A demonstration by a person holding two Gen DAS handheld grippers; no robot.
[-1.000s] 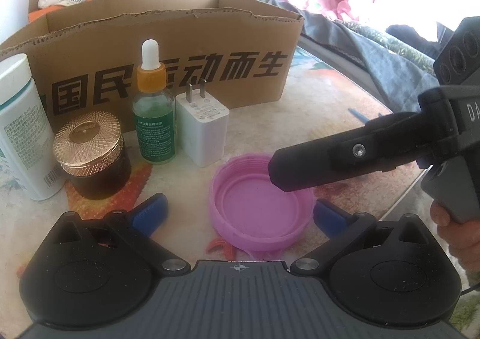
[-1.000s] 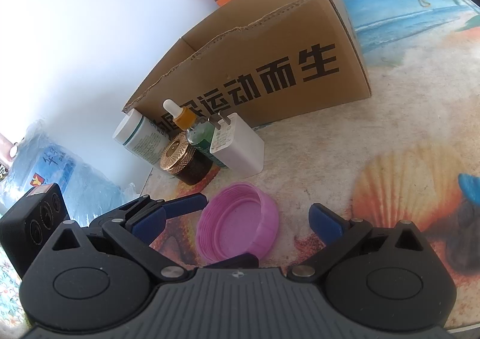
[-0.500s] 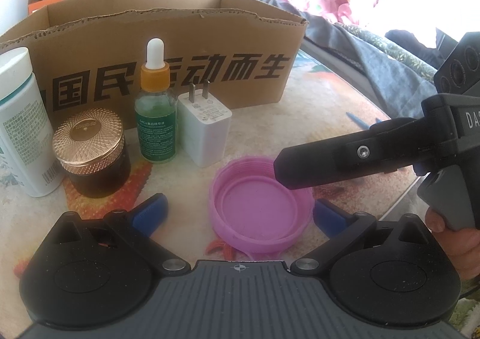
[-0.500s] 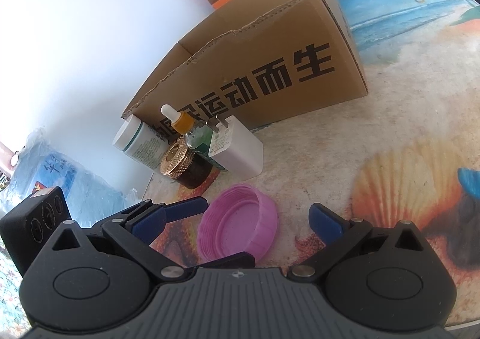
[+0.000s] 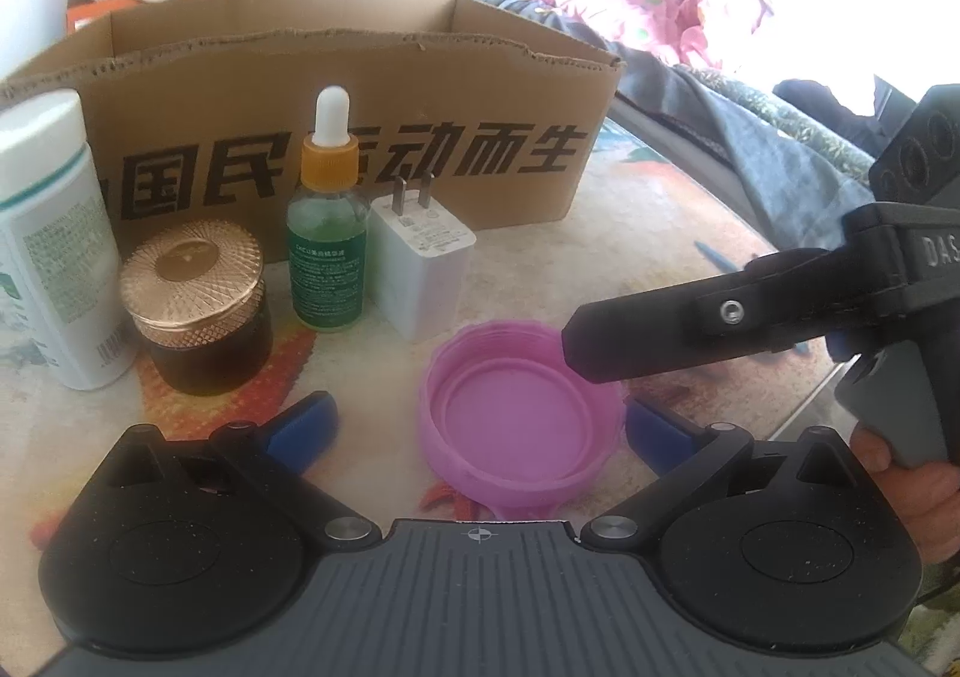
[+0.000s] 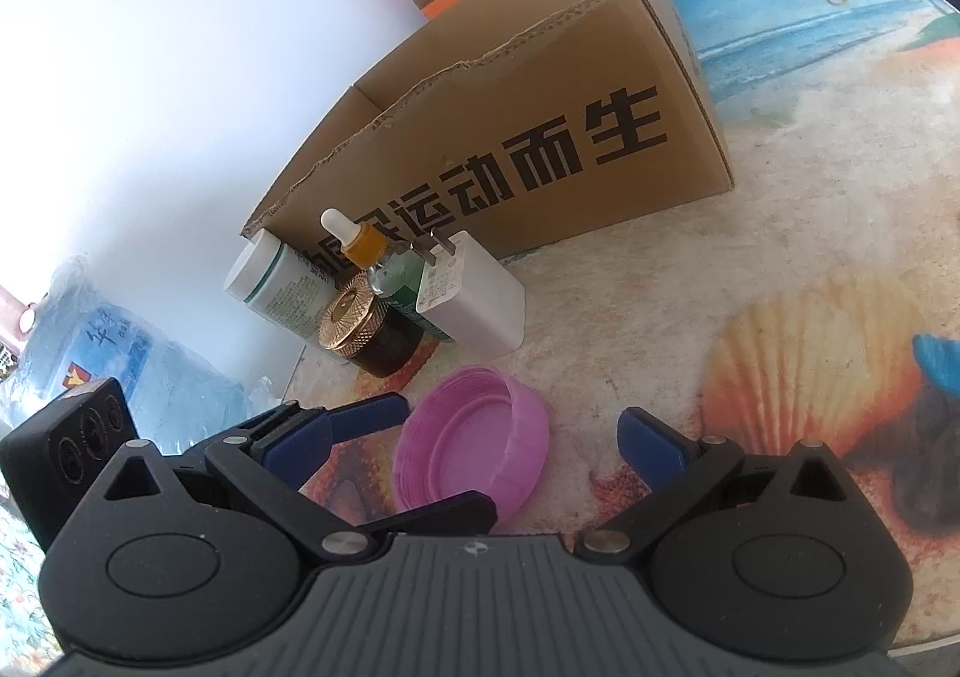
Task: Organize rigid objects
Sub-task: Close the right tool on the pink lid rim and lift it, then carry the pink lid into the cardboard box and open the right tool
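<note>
A pink lid (image 5: 522,413) lies open side up on the beach-print table (image 5: 630,233). My left gripper (image 5: 480,431) is open, its blue pads on either side of the lid without touching it. One of the right gripper's black fingers (image 5: 690,329) reaches in from the right over the lid's right rim. In the right wrist view the same lid (image 6: 474,449) sits between the wide-open pads of my right gripper (image 6: 474,446). The left gripper's fingers (image 6: 372,414) flank it from the left.
Behind the lid stand a white charger (image 5: 420,269), a green dropper bottle (image 5: 327,233), a brown jar with a gold cap (image 5: 198,311) and a white bottle (image 5: 48,257). An open cardboard box (image 5: 360,95) stands behind them. The table edge (image 5: 810,395) is close on the right.
Both grippers stayed open around the lid. The right gripper's finger drew back slightly to the right. The lid has not moved.
</note>
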